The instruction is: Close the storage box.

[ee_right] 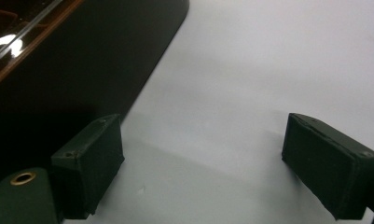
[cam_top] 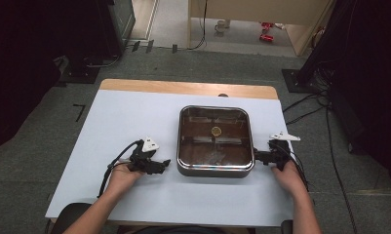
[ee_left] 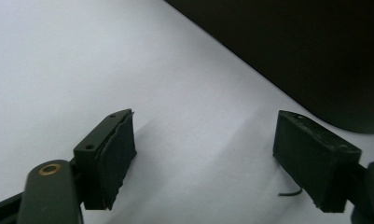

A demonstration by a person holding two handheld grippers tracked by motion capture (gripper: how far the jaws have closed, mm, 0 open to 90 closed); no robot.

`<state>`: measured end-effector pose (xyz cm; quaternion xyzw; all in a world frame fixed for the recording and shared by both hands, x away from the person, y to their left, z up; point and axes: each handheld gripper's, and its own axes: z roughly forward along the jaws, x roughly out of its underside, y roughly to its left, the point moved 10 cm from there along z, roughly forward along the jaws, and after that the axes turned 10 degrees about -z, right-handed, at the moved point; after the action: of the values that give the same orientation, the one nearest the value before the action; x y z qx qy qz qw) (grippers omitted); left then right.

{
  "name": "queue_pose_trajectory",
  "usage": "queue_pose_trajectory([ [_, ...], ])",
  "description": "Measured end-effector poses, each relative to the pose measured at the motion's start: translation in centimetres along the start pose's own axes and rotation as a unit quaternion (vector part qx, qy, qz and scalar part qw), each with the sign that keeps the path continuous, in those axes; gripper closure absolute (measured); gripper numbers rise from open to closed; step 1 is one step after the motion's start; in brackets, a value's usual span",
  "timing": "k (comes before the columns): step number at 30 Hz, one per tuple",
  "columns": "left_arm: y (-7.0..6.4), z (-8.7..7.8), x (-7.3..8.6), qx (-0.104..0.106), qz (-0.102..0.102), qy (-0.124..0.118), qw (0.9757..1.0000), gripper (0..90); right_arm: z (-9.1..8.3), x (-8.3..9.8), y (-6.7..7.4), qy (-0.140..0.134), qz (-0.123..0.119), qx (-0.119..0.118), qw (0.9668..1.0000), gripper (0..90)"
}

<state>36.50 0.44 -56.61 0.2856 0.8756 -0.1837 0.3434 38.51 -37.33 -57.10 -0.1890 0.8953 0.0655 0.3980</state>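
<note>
Two tools — left tool point(cam_top: 165, 163), right tool point(cam_top: 259, 157) — flank the pan point(cam_top: 215, 140) with jaws spread and empty, no grip taken yet.

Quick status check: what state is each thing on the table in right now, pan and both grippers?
Pan: upright on the table, no lid, a small round piece at the middle of its floor.
Left gripper: open, nothing between the jaws, low over the table beside the pan's left side.
Right gripper: open, nothing between the jaws, at the pan's right side.
Table: white top, bare around the pan.

Dark brown pan point(cam_top: 215, 163), white table point(cam_top: 125, 122), black tongs point(cam_top: 166, 162)
</note>
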Motion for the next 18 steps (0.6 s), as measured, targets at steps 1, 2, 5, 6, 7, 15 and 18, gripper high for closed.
queue_pose_trajectory([
  [1,0.00,0.00,0.00,0.000,0.000,0.000,1.0000,20.4,0.00,0.00,0.00,0.000,0.000,0.000,1.0000,12.1],
  [2,-0.01,0.03,0.02,-0.001,-0.004,-0.006,1.0000,20.1,0.00,0.00,0.00,0.000,0.000,0.000,1.0000,12.1],
  [5,0.01,0.04,0.06,-0.002,-0.003,-0.010,0.9999,19.5,0.00,0.01,0.00,0.000,0.000,0.000,1.0000,12.1],
  [6,0.00,0.04,0.07,-0.002,-0.003,-0.010,0.9999,19.5,0.00,0.00,0.00,0.000,0.000,0.000,1.0000,12.2],
  [7,0.00,0.04,0.07,-0.002,-0.003,-0.010,0.9999,19.5,0.00,0.00,0.00,0.000,0.000,0.000,1.0000,12.2],
  [15,0.24,0.12,0.10,-0.021,-0.015,-0.010,0.9996,13.0,0.00,0.00,0.00,0.000,0.000,0.000,1.0000,12.2],
  [18,0.08,-0.03,0.17,-0.018,-0.011,-0.010,0.9997,16.8,0.00,0.01,0.00,0.000,0.000,0.000,1.0000,12.2],
])
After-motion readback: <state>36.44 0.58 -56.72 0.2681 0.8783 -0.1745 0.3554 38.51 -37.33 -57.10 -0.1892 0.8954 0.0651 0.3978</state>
